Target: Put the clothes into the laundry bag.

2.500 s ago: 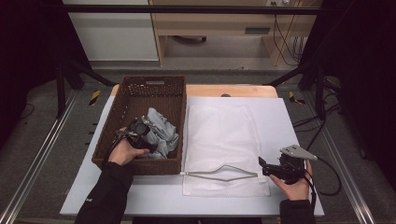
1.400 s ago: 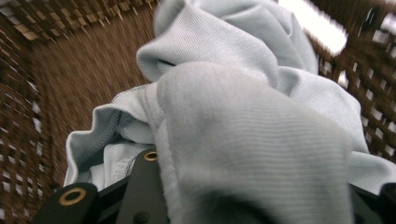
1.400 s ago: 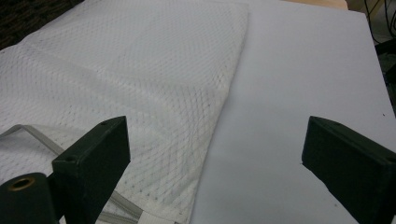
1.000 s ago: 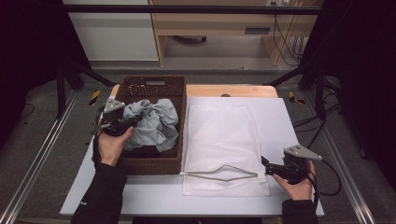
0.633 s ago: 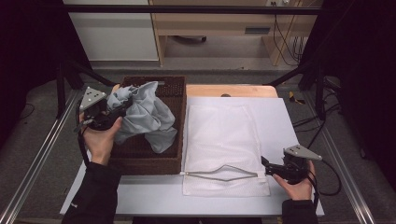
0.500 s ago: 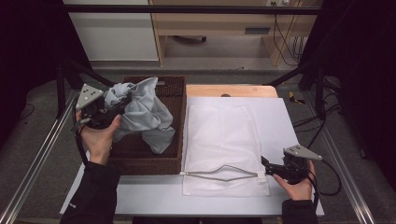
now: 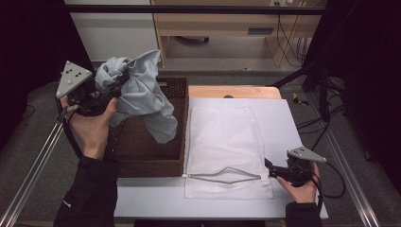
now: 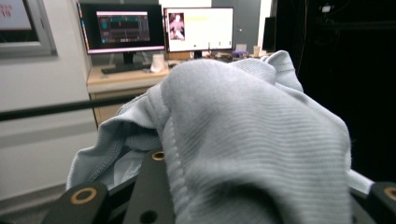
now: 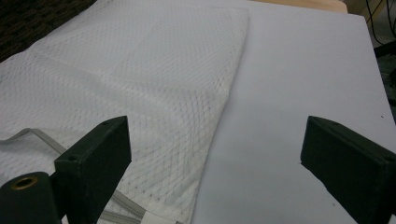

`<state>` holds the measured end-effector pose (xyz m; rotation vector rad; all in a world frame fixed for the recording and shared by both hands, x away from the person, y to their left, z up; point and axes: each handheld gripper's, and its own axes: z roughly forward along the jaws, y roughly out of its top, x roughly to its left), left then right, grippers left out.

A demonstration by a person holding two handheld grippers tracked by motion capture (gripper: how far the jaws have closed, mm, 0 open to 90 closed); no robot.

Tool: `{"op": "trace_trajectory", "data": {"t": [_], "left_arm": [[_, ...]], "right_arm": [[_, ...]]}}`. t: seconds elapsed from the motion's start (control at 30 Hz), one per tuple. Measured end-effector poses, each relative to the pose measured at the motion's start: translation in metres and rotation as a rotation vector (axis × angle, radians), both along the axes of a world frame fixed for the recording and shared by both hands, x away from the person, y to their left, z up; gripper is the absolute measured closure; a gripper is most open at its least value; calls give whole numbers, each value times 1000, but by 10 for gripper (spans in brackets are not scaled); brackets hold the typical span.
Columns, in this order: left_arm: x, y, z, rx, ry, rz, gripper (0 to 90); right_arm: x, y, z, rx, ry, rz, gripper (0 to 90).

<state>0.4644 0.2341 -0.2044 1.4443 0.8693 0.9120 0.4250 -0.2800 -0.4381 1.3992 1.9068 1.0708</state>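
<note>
White table (image 7: 293, 118), centre of the high view, bearing a brown woven basket (image 7: 146, 153) at left centre and a white mesh laundry bag (image 7: 224, 142) laid flat at centre, its open zip edge toward the lower frame. Grey garment (image 7: 142, 92), upper left of the high view, lifted clear above the basket; its bunched top sits at the left gripper (image 7: 101, 87) and its loose end hangs down over the basket's right half. In the left gripper view the garment (image 8: 252, 140) drapes over the black jaws, which are closed on its folds. Right gripper (image 7: 272, 170), lower right of the high view, held low beside the bag's lower right corner; in the right gripper view its jaws stand wide apart and empty, one over the mesh bag (image 9: 140, 93), the other over bare table (image 9: 289, 107).
</note>
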Motion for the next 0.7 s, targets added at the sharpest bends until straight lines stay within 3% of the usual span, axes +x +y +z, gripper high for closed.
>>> {"op": "trace_trajectory", "data": {"t": [0.17,0.7], "left_arm": [[-8,-4,20,-4,-38,-10,679],[-23,-25,44,-30,-81,-63,678]], "right_arm": [[0,-1,0,-5,-8,0,93],[-2,-1,2,-1,-15,3,105]]}}
